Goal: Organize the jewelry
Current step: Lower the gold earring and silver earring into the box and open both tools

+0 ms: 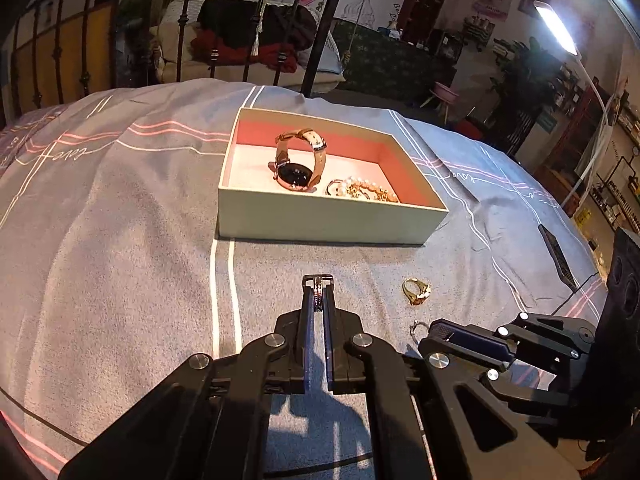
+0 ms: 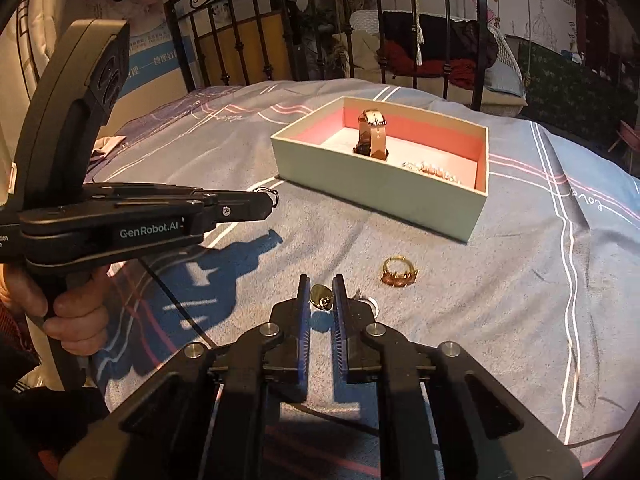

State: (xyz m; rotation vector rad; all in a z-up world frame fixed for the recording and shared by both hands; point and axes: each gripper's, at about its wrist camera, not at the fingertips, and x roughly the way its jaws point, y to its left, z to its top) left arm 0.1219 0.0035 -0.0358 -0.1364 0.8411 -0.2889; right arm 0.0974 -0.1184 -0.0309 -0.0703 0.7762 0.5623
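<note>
An open box with a pink lining sits on the bed, holding a tan-strapped watch and a pearl bracelet; it also shows in the right wrist view. My left gripper is shut on a small silver ring, held above the blanket. My right gripper is shut on a gold ring, low over the blanket. A gold crown-shaped ring lies on the blanket to its right, also in the left wrist view. A small silver piece lies beside the right finger.
The grey blanket with pink and white lines covers the bed. A black metal bed rail stands behind the box. A dark flat device lies at the bed's right edge. A cable runs across the blanket.
</note>
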